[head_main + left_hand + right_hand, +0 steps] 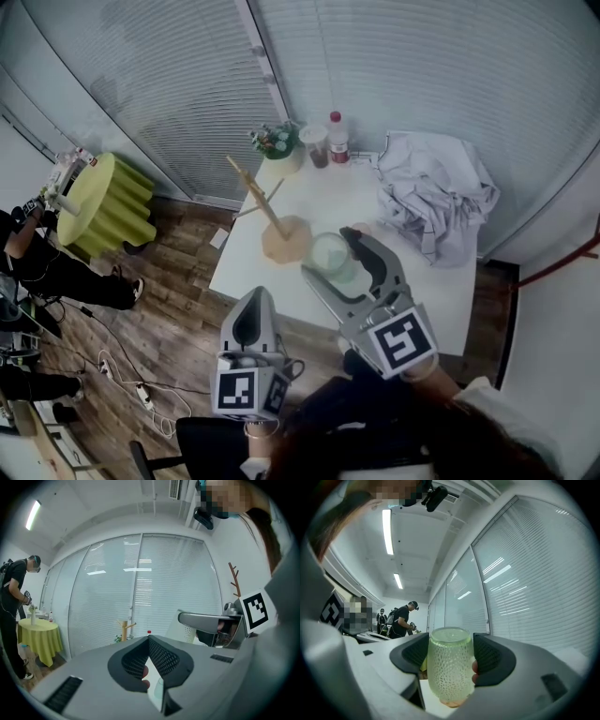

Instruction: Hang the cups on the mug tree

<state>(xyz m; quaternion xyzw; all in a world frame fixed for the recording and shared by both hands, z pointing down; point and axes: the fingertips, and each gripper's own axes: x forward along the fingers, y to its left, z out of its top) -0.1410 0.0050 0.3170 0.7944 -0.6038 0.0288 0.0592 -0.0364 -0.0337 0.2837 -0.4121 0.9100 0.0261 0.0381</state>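
Note:
A wooden mug tree (273, 217) stands on the white table (412, 281), its pegs bare. My right gripper (332, 260) is shut on a pale green dimpled cup (330, 251), held just right of the tree's round base. In the right gripper view the cup (449, 667) stands upright between the two dark pads (492, 660). My left gripper (255, 302) hangs off the table's near-left edge, over the floor, shut with nothing in it. In the left gripper view its jaws (149, 641) meet, and the tree (124, 630) shows far behind them.
A crumpled white cloth (436, 192) covers the table's back right. A red-capped bottle (337, 138), a cup of dark drink (317, 147) and a small plant (276, 142) stand at the back edge. A yellow-green round table (101, 202), a person (42, 258) and cables (122, 380) are at left.

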